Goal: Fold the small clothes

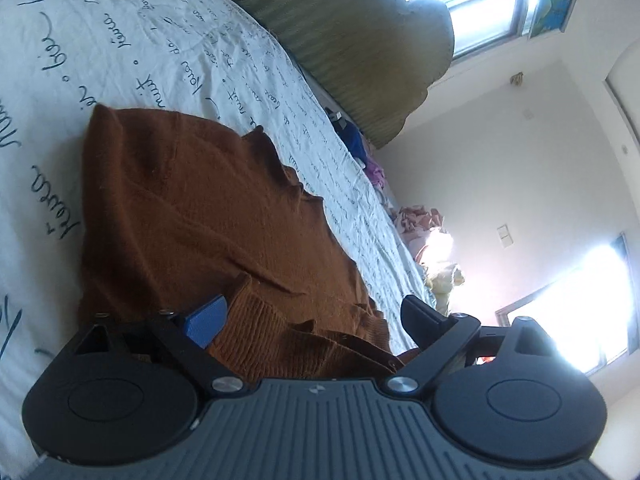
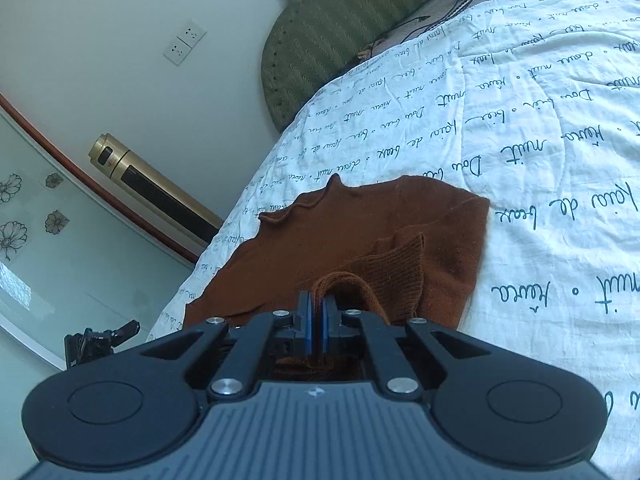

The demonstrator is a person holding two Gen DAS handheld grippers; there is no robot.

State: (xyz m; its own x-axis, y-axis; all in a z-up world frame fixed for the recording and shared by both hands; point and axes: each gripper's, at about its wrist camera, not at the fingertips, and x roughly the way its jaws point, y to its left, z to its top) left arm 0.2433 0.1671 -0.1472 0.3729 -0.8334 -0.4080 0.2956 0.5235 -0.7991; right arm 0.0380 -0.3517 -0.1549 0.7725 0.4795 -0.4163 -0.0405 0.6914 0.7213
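A rust-brown knitted sweater (image 1: pixel 192 200) lies partly folded on a white bedspread (image 1: pixel 120 40) printed with dark script. My left gripper (image 1: pixel 316 308) stands open just above it. A ribbed hem or cuff (image 1: pixel 272 336) lies between its wide-apart fingers, and neither pad presses on it. In the right wrist view the same sweater (image 2: pixel 360 220) lies on the bedspread (image 2: pixel 520 128), with a ribbed part (image 2: pixel 400 268) folded over the body. My right gripper (image 2: pixel 316 304) is shut on a bunched fold of the brown knit at the sweater's near edge.
A green padded headboard (image 1: pixel 352 48) runs along the bed's far side. Small clothes, blue (image 1: pixel 356 140) and pink (image 1: pixel 416 224), are piled near it. A black cable (image 2: pixel 420 24) lies by the headboard (image 2: pixel 340 12). A gold tower appliance (image 2: pixel 152 188) stands off the bed's left edge.
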